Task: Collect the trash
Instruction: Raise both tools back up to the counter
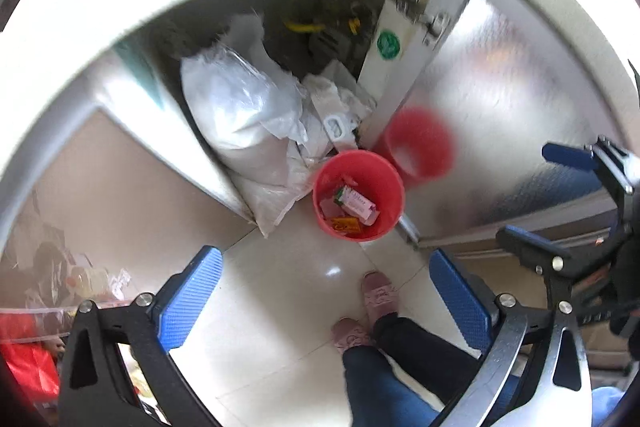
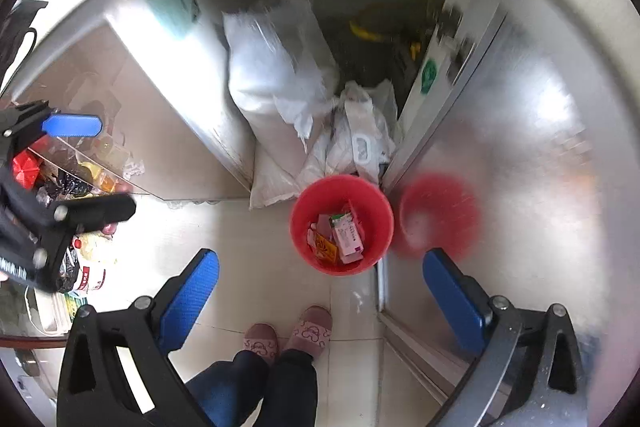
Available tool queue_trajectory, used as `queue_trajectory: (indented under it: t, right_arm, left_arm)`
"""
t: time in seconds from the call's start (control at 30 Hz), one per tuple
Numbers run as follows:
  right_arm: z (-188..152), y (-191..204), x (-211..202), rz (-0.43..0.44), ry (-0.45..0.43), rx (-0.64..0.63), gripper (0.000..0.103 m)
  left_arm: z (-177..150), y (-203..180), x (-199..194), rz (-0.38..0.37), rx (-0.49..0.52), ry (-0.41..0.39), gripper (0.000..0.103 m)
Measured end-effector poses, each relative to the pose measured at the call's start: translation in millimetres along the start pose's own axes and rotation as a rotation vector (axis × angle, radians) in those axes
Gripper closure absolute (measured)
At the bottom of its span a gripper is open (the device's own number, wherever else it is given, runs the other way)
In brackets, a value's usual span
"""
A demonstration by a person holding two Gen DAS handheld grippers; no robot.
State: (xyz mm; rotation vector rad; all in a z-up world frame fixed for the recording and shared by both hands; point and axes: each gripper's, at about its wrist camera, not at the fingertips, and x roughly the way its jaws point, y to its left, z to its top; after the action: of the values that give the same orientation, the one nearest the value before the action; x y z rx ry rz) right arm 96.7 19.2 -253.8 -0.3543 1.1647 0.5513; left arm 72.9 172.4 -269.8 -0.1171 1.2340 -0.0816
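Observation:
A red trash bin (image 1: 357,195) stands on the tiled floor, also in the right wrist view (image 2: 341,225). It holds a pink and white box (image 1: 360,205), an orange wrapper (image 1: 346,225) and other scraps (image 2: 346,237). My left gripper (image 1: 326,301) is open and empty, high above the floor in front of the bin. My right gripper (image 2: 320,301) is open and empty at a similar height. The right gripper shows at the right edge of the left wrist view (image 1: 560,195); the left gripper shows at the left edge of the right wrist view (image 2: 86,167).
White sacks and bags (image 1: 248,119) lie behind the bin. A shiny metal door (image 1: 512,131) at the right reflects the bin. A cluttered shelf (image 2: 80,167) is at the left. The person's feet in pink slippers (image 2: 288,335) stand on the floor below the grippers.

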Motion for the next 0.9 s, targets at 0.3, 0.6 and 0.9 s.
queue_trajectory:
  t: [0.3, 0.6, 0.9]
  right_arm:
    - [16, 13, -78, 0.010, -0.012, -0.009, 0.001]
    - [36, 15, -148, 0.035, -0.088, 0.023, 0.001]
    - [62, 15, -184, 0.040, -0.140, 0.024, 0.001]
  left_arm:
    - [3, -14, -100, 0.039, -0.008, -0.066, 0.000]
    - [13, -14, -168, 0.043, -0.004, -0.140, 0.000]
    - [37, -17, -201, 0.061, 0.010, -0.204, 0.000]
